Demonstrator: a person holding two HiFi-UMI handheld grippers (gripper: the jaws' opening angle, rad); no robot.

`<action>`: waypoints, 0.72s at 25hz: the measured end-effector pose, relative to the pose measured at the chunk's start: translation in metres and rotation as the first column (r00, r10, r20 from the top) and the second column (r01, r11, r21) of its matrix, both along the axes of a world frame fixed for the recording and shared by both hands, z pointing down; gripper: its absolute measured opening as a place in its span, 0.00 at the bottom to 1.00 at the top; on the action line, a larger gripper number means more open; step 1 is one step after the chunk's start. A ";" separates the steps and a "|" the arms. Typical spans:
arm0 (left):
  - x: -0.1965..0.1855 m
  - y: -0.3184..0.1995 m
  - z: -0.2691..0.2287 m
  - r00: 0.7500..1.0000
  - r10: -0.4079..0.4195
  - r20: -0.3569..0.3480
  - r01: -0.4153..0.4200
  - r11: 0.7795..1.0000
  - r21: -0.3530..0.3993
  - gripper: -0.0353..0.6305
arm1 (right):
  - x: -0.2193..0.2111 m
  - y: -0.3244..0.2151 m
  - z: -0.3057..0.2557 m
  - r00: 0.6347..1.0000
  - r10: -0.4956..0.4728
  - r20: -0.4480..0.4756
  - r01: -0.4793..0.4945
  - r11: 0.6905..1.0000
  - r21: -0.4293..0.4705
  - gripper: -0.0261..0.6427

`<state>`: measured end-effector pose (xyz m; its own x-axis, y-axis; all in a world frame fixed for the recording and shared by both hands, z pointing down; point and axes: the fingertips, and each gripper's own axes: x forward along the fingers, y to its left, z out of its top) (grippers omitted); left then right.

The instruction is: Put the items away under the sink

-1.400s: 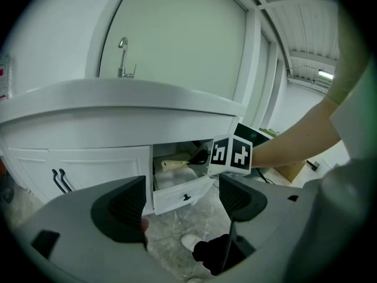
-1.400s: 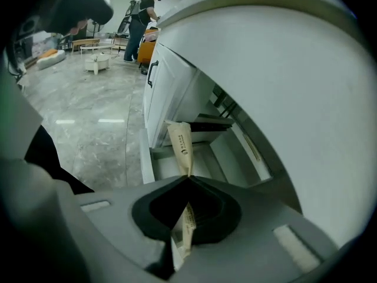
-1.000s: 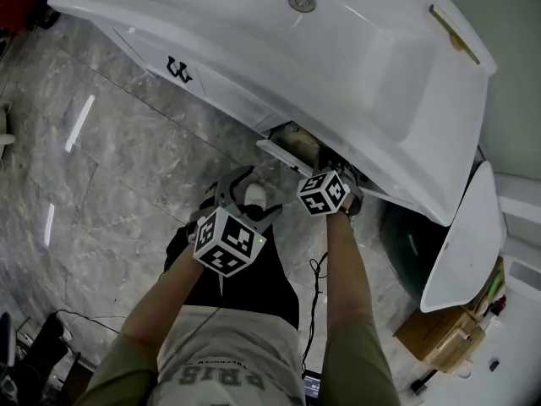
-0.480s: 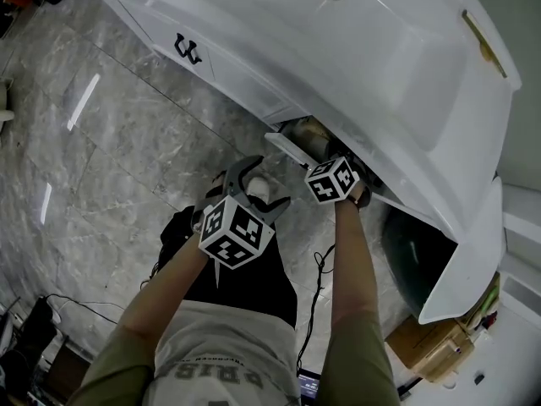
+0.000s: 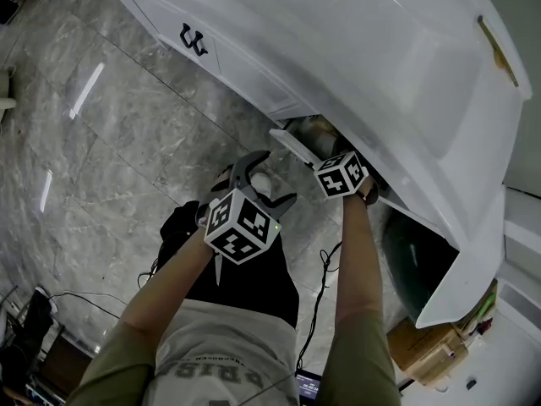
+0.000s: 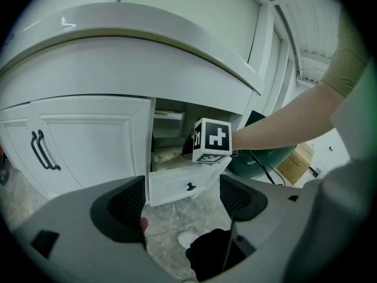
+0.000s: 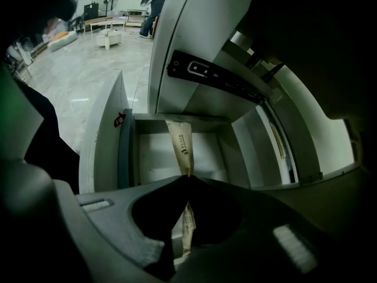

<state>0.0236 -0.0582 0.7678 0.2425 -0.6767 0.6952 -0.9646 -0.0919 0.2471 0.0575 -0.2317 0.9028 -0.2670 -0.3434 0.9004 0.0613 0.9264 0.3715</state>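
Under the white sink (image 5: 380,66) a shallow white drawer (image 5: 290,145) stands pulled out. My right gripper (image 5: 353,169) reaches down over it, its marker cube (image 6: 212,140) right above the drawer front (image 6: 182,184). In the right gripper view the right gripper (image 7: 187,178) is shut on a long thin beige paper packet (image 7: 179,143), which hangs over the drawer's pale inside (image 7: 150,158). My left gripper (image 5: 272,178) hovers lower, in front of the drawer. The left gripper (image 6: 182,196) stands open with only floor between its fingers (image 6: 121,208).
A cabinet door with black handles (image 6: 41,152) is shut left of the drawer. A dark green bin (image 5: 414,260) and a cardboard box (image 5: 431,345) stand to the right. A black cable (image 5: 321,277) trails across the marble floor. The person's white shoe (image 5: 260,182) is below the left gripper.
Both hands have sunk a little toward the open drawer. The right gripper keeps its hold on the packet, and the left stays open.
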 end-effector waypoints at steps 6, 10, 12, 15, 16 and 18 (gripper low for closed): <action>-0.002 -0.005 0.004 1.000 -0.005 -0.010 0.005 1.000 -0.008 0.62 | 0.000 -0.002 0.008 1.000 -0.004 -0.020 0.004 1.000 -0.012 0.04; -0.006 -0.008 0.006 1.000 -0.019 -0.018 0.019 1.000 -0.011 0.63 | -0.002 -0.004 0.011 1.000 0.002 -0.016 -0.003 1.000 -0.010 0.04; -0.008 -0.009 0.007 1.000 -0.020 -0.019 0.020 1.000 -0.014 0.63 | -0.003 -0.005 0.012 1.000 0.010 -0.012 -0.010 1.000 -0.008 0.05; -0.010 -0.009 0.008 1.000 -0.021 -0.017 0.021 1.000 -0.017 0.63 | -0.004 -0.005 0.012 1.000 0.018 -0.009 -0.018 1.000 -0.011 0.05; -0.011 -0.009 0.008 1.000 -0.023 -0.017 0.023 1.000 -0.018 0.63 | -0.004 -0.005 0.013 1.000 0.016 -0.010 -0.016 1.000 -0.013 0.05; -0.013 -0.008 0.009 0.999 -0.028 -0.016 0.027 0.999 -0.020 0.63 | -0.006 -0.004 0.013 1.000 0.009 -0.012 -0.009 1.000 -0.015 0.06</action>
<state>0.0101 -0.0662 0.7769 0.2357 -0.6694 0.7045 -0.9624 -0.0604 0.2647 0.0519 -0.2353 0.9163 -0.2536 -0.3319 0.9086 0.0573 0.9325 0.3566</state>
